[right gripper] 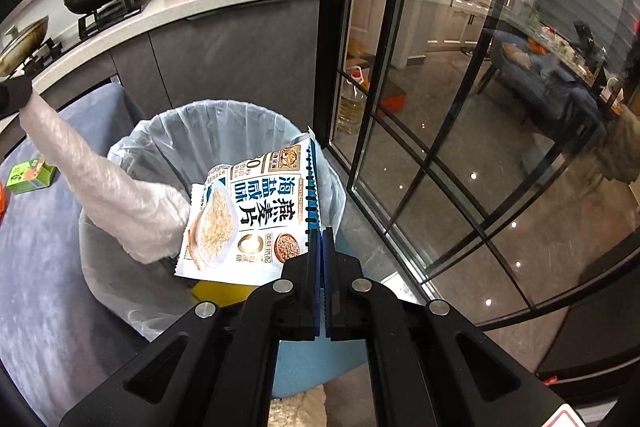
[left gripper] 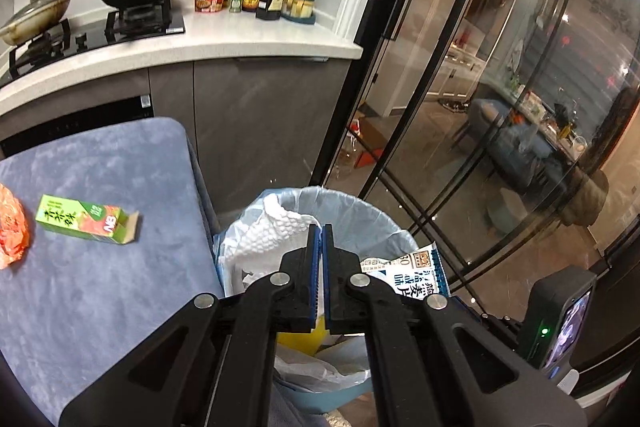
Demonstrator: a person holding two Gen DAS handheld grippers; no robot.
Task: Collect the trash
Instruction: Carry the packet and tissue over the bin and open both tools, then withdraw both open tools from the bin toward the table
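The orange wrapper [left gripper: 12, 227] at nine o'clock is cut off by the left edge. The left tongs [left gripper: 321, 231] hide the spot where they pinch the bubble wrap [left gripper: 276, 235]. A yellow thing [left gripper: 298, 337] peeks out underneath.

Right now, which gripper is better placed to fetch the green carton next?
Left, probably. The green carton lies left of the bin, on the left gripper's side; the right gripper is shut on the oatmeal packet.
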